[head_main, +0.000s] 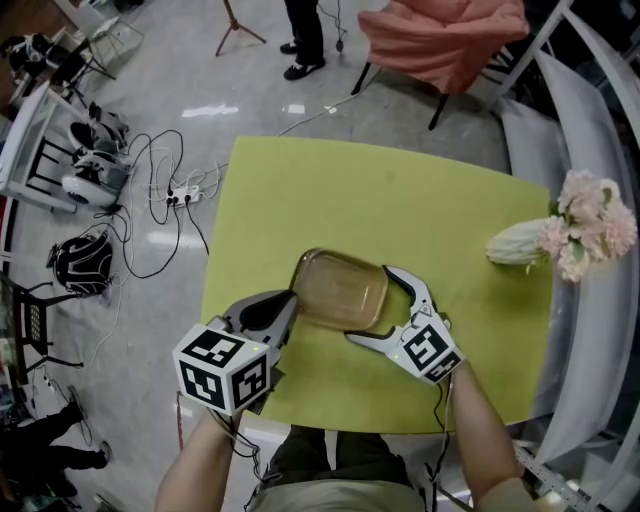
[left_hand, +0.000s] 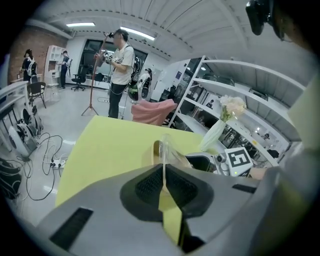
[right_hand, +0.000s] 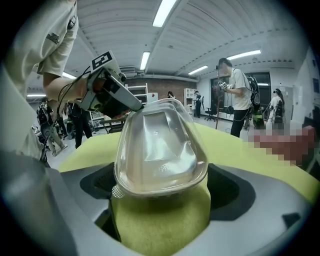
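Observation:
A clear plastic container (head_main: 340, 290) lies in the middle of the yellow-green table (head_main: 440, 210). My left gripper (head_main: 288, 300) is shut on the container's left rim. In the left gripper view the thin clear rim (left_hand: 163, 150) runs edge-on into the closed jaws of the left gripper (left_hand: 164, 186). My right gripper (head_main: 387, 306) stands open around the container's right end, one finger on the far side and one on the near side. In the right gripper view the container (right_hand: 160, 145) fills the gap of the right gripper (right_hand: 161, 197), with the left gripper's marker cube (right_hand: 102, 60) behind it.
A bunch of pink flowers in a white wrap (head_main: 570, 235) lies at the table's right edge. A chair draped in pink cloth (head_main: 445, 40) stands beyond the far edge. Cables and a power strip (head_main: 180, 195) lie on the floor to the left. White shelving (head_main: 590, 330) runs along the right.

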